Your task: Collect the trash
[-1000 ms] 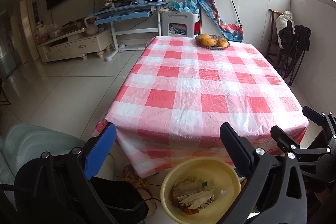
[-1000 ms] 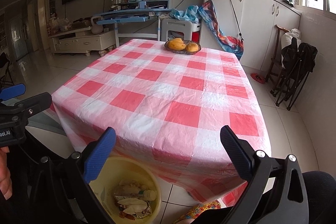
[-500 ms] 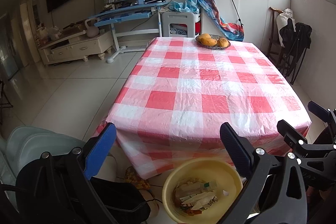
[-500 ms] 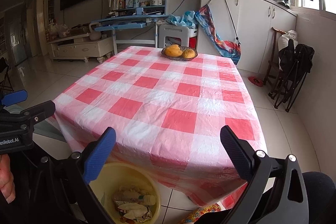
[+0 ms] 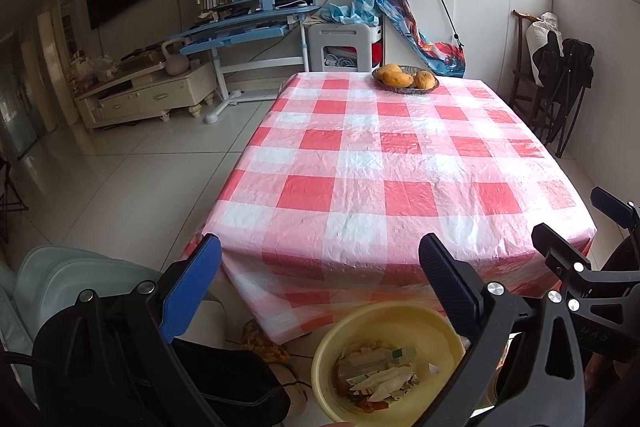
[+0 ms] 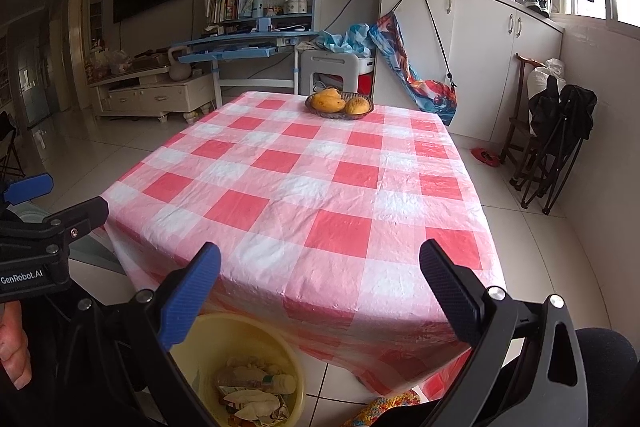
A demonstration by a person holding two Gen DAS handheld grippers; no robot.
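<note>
Red and white squares cover the big tabletop [image 5: 400, 163], and only a basket of yellow fruit [image 5: 405, 79] sits on it, at the far end. On the left, the left gripper [image 5: 316, 287] is spread wide and holds nothing. Low down on the floor, just past the near table edge, a yellow bin [image 5: 384, 327] holds the trash [image 5: 374, 373]: wrappers and a little bottle. On the right, the right gripper [image 6: 320, 287] is spread wide and empty too. No trash shows on the cloth, so the job looks about done.
</note>
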